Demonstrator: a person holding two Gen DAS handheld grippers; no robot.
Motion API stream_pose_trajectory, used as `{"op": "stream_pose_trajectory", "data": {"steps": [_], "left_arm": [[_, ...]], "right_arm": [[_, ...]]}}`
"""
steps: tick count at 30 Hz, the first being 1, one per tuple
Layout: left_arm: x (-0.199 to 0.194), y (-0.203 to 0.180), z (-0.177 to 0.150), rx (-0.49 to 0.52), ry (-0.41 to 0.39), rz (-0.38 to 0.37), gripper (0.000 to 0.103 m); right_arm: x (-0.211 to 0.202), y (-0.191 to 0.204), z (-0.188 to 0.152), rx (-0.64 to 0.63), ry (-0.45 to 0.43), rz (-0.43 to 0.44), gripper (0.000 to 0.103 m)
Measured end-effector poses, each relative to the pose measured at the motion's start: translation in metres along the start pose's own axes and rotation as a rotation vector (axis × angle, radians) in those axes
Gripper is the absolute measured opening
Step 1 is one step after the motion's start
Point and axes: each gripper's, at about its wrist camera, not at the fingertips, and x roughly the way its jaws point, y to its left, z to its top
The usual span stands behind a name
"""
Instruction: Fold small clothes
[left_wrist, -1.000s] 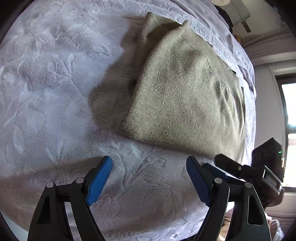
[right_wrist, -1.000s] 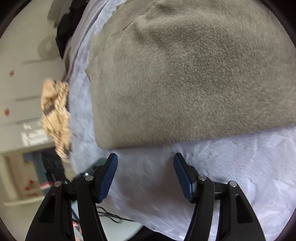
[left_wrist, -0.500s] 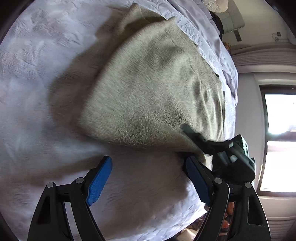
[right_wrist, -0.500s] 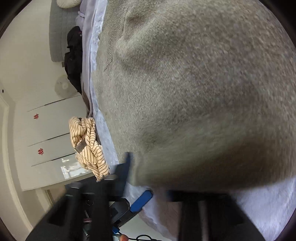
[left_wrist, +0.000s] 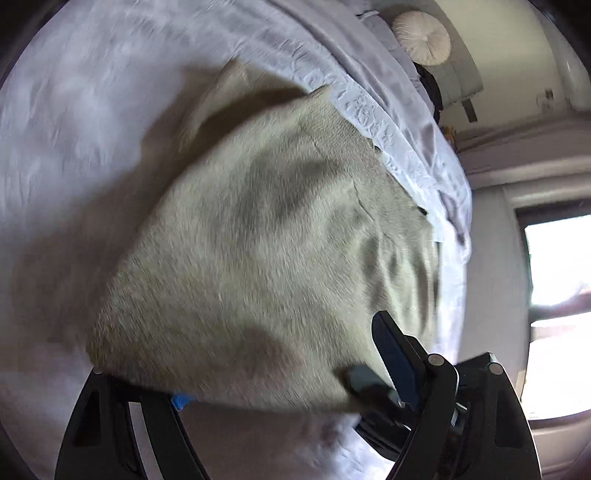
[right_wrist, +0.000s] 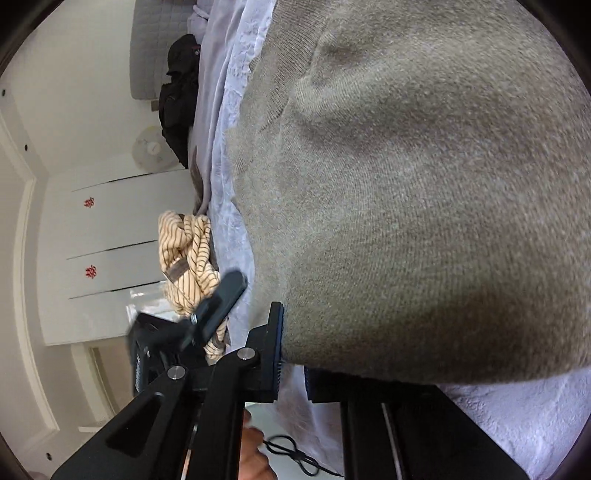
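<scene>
A grey-beige knit sweater (left_wrist: 258, 258) lies on the white embossed bedcover (left_wrist: 74, 147). Its near edge is raised and bulges toward both cameras. My left gripper (left_wrist: 291, 332) stands open around that edge. The cloth drapes over its left finger, with only a bit of blue pad (left_wrist: 183, 400) showing. My right gripper (right_wrist: 293, 369) has its jaws closing tight on the sweater's (right_wrist: 424, 221) near corner, and the right finger is hidden under the knit. Each gripper shows in the other's view: the right gripper (left_wrist: 369, 384) at the corner, the left gripper's finger (right_wrist: 221, 295) beside it.
A striped beige garment (right_wrist: 188, 254) sits at the bed's edge, and a black bundle (right_wrist: 179, 99) lies further up. A round cushion (left_wrist: 421, 37) lies at the head of the bed. White cupboard doors (right_wrist: 110, 236), a bright window (left_wrist: 554, 295), a hand (right_wrist: 255, 454) and a cable (right_wrist: 291, 454) are also in view.
My right gripper went from open in front of the sweater to shut on its near corner. My left gripper moved in until the sweater's edge lies between its open fingers.
</scene>
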Motion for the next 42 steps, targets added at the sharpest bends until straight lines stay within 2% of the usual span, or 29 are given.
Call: {"op": "stream_pose_trajectory", "data": {"steps": [2,6,9,13,17,19,23,26,27,28,29,30,32,34,35,40,42], "left_arm": [[0.009,0.005,0.002,0.003,0.004,0.031,0.083],[0.023,0.022,0.005,-0.031,0.028,0.057,0.083],[0.031,0.019,0.004,0.002,0.035,0.087,0.083],[0.039,0.011,0.003,0.047,0.046,0.079,0.097],[0.048,0.005,0.005,0.046,0.058,0.095,0.097],[0.052,-0.003,0.006,0.075,0.068,0.129,0.097],[0.054,-0.023,0.003,0.155,0.047,0.232,0.097],[0.053,-0.029,0.001,0.192,0.023,0.3,0.086],[0.051,-0.03,0.001,0.199,0.02,0.31,0.083],[0.05,-0.031,0.001,0.208,0.015,0.317,0.076],[0.048,-0.032,0.001,0.223,0.007,0.327,0.067],[0.046,-0.033,0.001,0.236,0.001,0.337,0.061],[0.043,-0.036,0.002,0.263,-0.014,0.357,0.03],[0.041,-0.038,0.005,0.281,-0.023,0.359,0.02],[0.04,-0.039,0.006,0.292,-0.028,0.357,0.016],[0.034,-0.047,0.001,0.388,-0.047,0.393,0.015],[0.034,-0.052,0.001,0.408,-0.053,0.404,0.015]], "right_arm": [[0.004,0.0,-0.002,-0.001,0.01,-0.016,0.01],[0.012,0.0,-0.007,-0.036,0.067,-0.105,0.01],[0.015,-0.005,-0.011,-0.042,0.095,-0.137,0.01],[0.016,-0.014,-0.015,-0.031,0.112,-0.157,0.01],[0.013,-0.014,-0.018,-0.046,0.136,-0.173,0.01],[0.006,-0.008,-0.019,-0.084,0.156,-0.2,0.014],[-0.01,0.013,-0.016,-0.179,0.169,-0.28,0.014],[-0.028,0.03,-0.01,-0.247,0.147,-0.35,0.018],[-0.036,0.036,-0.007,-0.265,0.134,-0.368,0.033],[-0.043,0.042,-0.003,-0.278,0.116,-0.389,0.056],[-0.047,0.047,-0.002,-0.285,0.104,-0.396,0.063],[-0.053,0.053,0.003,-0.294,0.086,-0.399,0.064],[-0.063,0.06,0.013,-0.303,0.065,-0.402,0.064],[-0.072,0.066,0.02,-0.31,0.051,-0.414,0.064],[-0.071,0.071,0.024,-0.314,0.049,-0.421,0.064],[-0.073,0.098,0.044,-0.369,0.056,-0.461,0.065],[-0.062,0.114,0.05,-0.393,0.077,-0.473,0.067]]}}
